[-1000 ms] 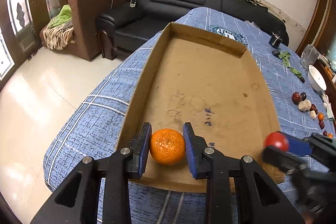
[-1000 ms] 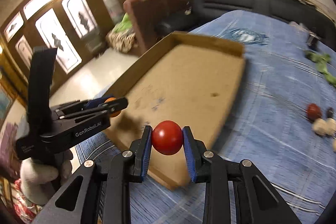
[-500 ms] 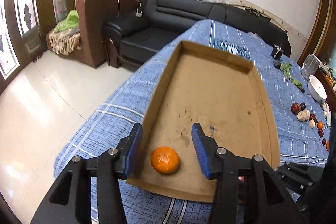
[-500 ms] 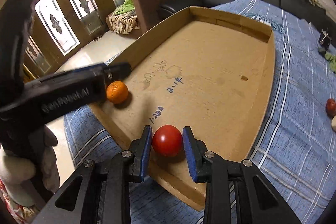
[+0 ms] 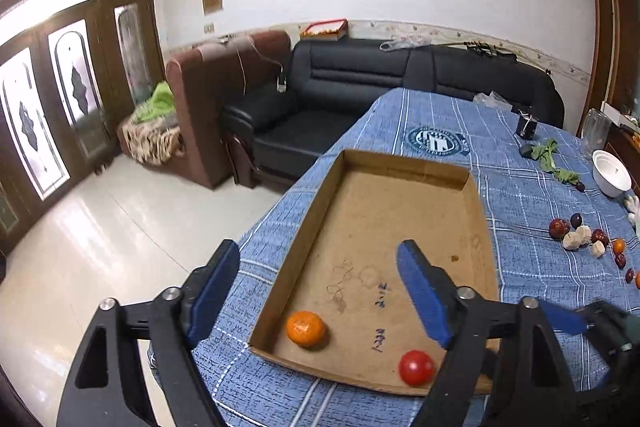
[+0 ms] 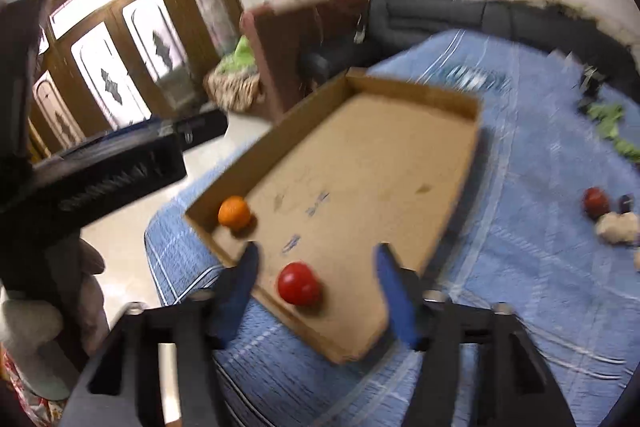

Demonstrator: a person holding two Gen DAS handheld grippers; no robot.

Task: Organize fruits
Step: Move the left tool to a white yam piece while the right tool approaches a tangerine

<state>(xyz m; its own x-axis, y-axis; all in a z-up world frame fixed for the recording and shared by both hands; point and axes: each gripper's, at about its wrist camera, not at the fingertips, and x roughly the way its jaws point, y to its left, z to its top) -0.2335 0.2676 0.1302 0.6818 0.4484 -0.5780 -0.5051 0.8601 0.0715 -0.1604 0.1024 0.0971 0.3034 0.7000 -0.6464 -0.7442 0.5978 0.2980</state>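
Note:
A shallow cardboard tray (image 5: 404, 211) (image 6: 360, 155) lies on the blue checked cloth. An orange (image 5: 305, 327) (image 6: 234, 212) rests in the tray's near left corner. A red round fruit (image 5: 416, 367) (image 6: 299, 283) lies by the near wall further right. My left gripper (image 5: 320, 269) hangs above the tray, its jaws opening, with nothing pressed between the blue pads. My right gripper (image 6: 316, 261) is blurred; its jaws are opening too, and the red fruit lies loose between them, touching neither pad.
More small fruits and pale lumps (image 5: 580, 237) (image 6: 608, 215) lie on the cloth to the right. A white bowl (image 5: 610, 173) and green leaves (image 5: 550, 157) sit further back. Sofas stand beyond the table; the table's left edge drops to the floor.
Both grippers let go: the orange and the red fruit now lie in the tray. Both sets of jaws have widened, and both grippers have pulled back and upward from the fruits.

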